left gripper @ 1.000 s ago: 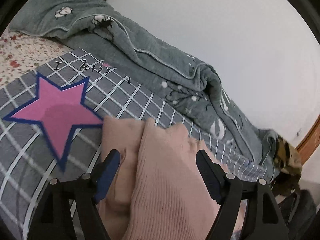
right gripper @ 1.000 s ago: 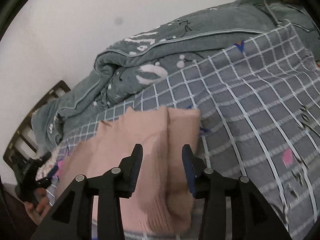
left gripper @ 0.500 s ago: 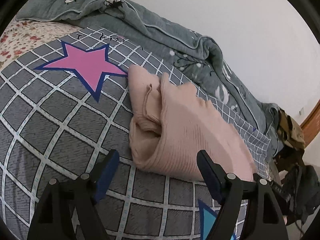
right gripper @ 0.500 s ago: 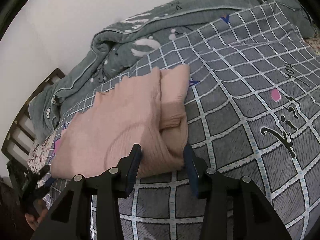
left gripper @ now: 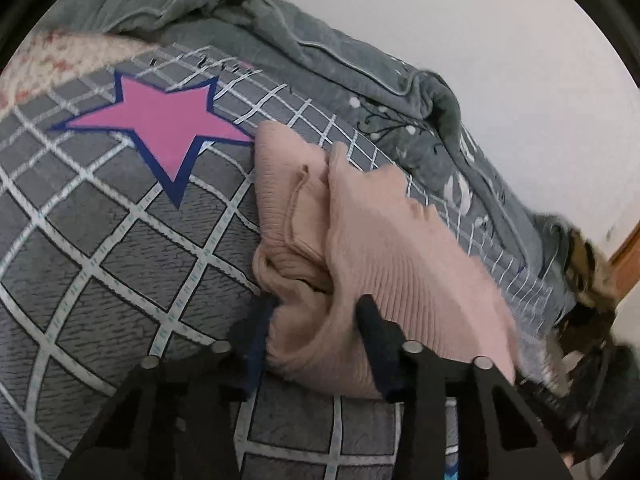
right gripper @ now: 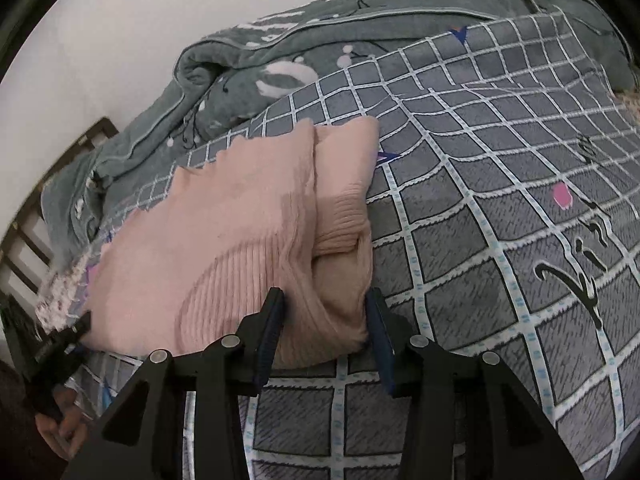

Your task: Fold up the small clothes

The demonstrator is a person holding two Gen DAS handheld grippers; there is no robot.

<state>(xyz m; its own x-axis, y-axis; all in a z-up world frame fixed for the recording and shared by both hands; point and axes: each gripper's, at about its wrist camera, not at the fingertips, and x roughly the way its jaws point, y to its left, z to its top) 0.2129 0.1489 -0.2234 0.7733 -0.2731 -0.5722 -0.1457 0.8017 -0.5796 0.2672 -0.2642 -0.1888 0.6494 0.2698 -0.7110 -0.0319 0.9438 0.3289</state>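
A folded pink knit garment (left gripper: 360, 248) lies on the grey checked bed cover (left gripper: 100, 248). My left gripper (left gripper: 316, 320) has closed in on the garment's near left corner, with knit fabric bunched between its blue-padded fingers. In the right wrist view the same garment (right gripper: 224, 240) lies flat, and my right gripper (right gripper: 324, 320) straddles its near right corner with the jaws partly open and fabric between them. The other gripper (right gripper: 60, 344) shows at the garment's far left corner.
A rumpled grey-green quilt (left gripper: 360, 64) runs along the white wall behind the garment. A pink star (left gripper: 160, 120) is printed on the cover to the left. A wooden bed frame (right gripper: 48, 184) and the bed's edge lie beyond the garment's left end.
Both grippers drew back from the garment half a second ago and have now come forward onto its near edge. The left jaws have narrowed around the fabric.
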